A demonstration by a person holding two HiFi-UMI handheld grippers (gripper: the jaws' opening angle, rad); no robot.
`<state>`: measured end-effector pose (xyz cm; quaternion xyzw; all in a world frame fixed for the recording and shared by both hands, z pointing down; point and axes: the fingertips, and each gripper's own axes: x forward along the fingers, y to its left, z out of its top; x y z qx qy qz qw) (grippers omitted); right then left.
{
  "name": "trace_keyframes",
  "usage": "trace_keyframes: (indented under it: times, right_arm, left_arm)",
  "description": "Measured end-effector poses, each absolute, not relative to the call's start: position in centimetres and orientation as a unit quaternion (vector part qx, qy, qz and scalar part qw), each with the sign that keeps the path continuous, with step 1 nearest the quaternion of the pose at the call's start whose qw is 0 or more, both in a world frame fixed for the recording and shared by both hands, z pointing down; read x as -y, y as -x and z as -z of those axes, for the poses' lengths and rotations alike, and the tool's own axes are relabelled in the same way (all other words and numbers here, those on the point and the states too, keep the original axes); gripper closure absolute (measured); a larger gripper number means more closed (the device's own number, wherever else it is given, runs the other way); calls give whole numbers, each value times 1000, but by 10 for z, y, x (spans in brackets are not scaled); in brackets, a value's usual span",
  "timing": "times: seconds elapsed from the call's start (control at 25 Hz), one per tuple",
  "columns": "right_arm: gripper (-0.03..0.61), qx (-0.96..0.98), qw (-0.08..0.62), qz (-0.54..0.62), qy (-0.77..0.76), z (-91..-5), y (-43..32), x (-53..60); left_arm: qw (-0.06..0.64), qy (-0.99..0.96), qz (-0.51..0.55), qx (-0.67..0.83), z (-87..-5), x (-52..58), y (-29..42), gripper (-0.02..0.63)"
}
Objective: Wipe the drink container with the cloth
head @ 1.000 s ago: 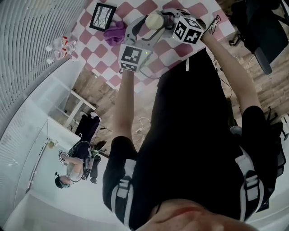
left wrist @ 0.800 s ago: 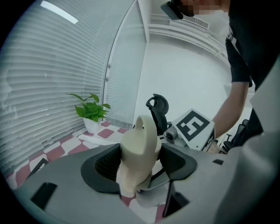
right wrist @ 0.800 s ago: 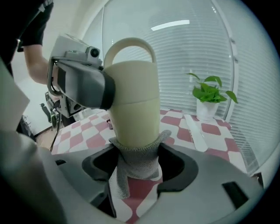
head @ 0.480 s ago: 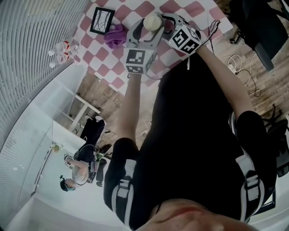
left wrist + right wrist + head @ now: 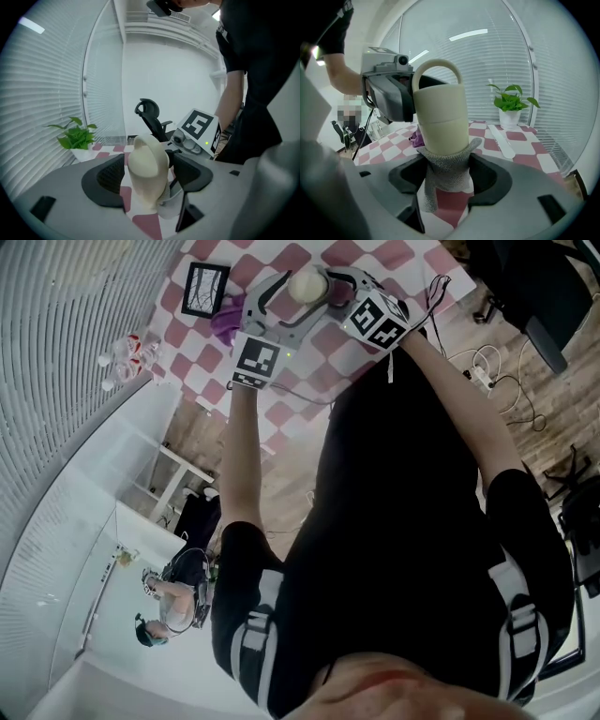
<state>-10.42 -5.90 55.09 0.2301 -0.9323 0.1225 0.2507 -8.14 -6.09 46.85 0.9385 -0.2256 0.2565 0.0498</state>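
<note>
A cream drink container (image 5: 307,284) with a loop handle is held upright above the pink-and-white checked table (image 5: 309,381). My left gripper (image 5: 296,298) is shut on its body; in the left gripper view the container (image 5: 147,166) fills the gap of the left gripper (image 5: 147,174). My right gripper (image 5: 336,292) comes from the opposite side, shut on a grey knitted cloth (image 5: 447,169). This cloth wraps the lower part of the container (image 5: 440,115), between the jaws of the right gripper (image 5: 447,176). The cloth (image 5: 169,202) shows below the container in the left gripper view.
A purple cloth (image 5: 223,322) and a black-framed picture (image 5: 204,289) lie on the table's left part. A potted plant (image 5: 509,105) and a flat white strip (image 5: 504,140) stand near the blinds. An office chair (image 5: 150,115) is behind the table. Cables lie on the wooden floor (image 5: 487,381).
Both grippers keep their hold. The pair with the container has drifted slightly left in the head view, and the right gripper's marker cube has turned a little.
</note>
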Motion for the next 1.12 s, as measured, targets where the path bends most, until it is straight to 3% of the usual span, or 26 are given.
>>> trace_keyframes:
  times: [0.2,0.44,0.92,1.12]
  right_arm:
    - [285,929,249,-128,-241,-553,106,58]
    - [287,925,253,-123,-254,-554,106,60]
    - [290,921,227,-84,-305,-512,125,83]
    - [288,924,221,-70,-303,-503,134,90]
  left_arm:
    - [30,-951,-257,170,-463,63,73,299]
    - [65,-940,-267,201,-465,70,78,310]
    - [277,-854,-243,366,-472,107,118,314]
    - [333,-826,-224,396,-475,115,131,314]
